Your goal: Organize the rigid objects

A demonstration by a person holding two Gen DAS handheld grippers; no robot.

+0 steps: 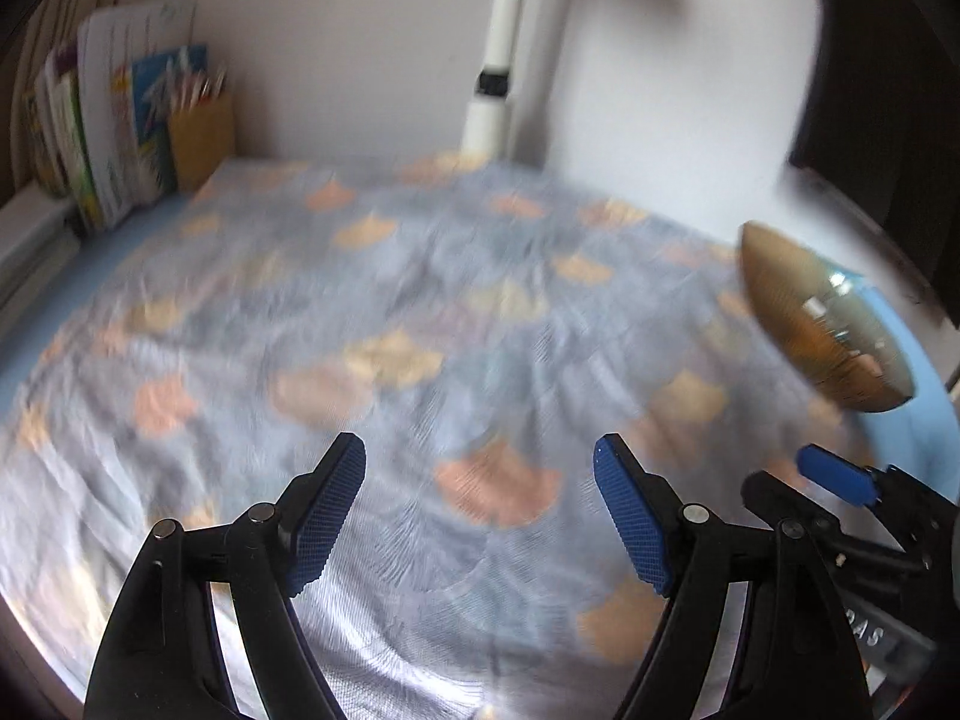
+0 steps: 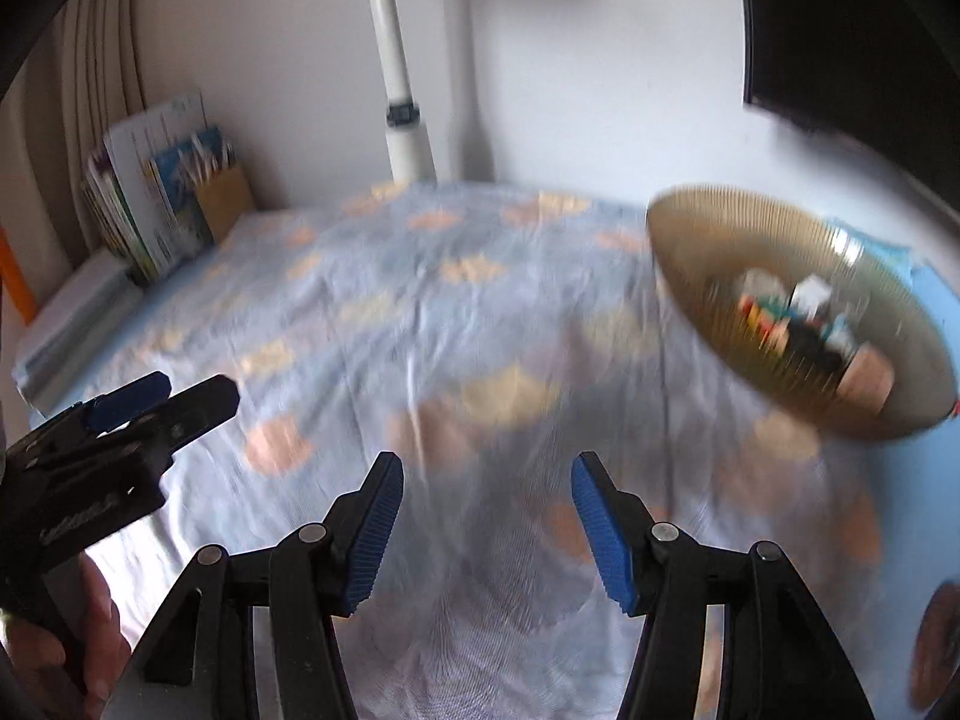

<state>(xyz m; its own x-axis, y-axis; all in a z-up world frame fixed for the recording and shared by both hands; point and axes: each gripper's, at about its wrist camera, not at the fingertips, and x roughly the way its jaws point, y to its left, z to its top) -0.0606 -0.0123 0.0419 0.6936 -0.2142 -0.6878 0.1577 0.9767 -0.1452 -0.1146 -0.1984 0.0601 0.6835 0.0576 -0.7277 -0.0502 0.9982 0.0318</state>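
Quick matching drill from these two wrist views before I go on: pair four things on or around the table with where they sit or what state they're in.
Things:
1. amber ribbed bowl
2. books
3. white pole
4. right gripper

Places or states:
A. standing at the back left corner
B. open, holding nothing
C. on the right of the patterned cloth, with small items inside
D. rising at the back middle, against the wall

Pairs: 1-C, 2-A, 3-D, 4-B

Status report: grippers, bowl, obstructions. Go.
Left gripper open, empty. Right gripper open, empty. Amber ribbed bowl right, holding small blurred items. Patterned tablecloth ahead, nothing blocking.
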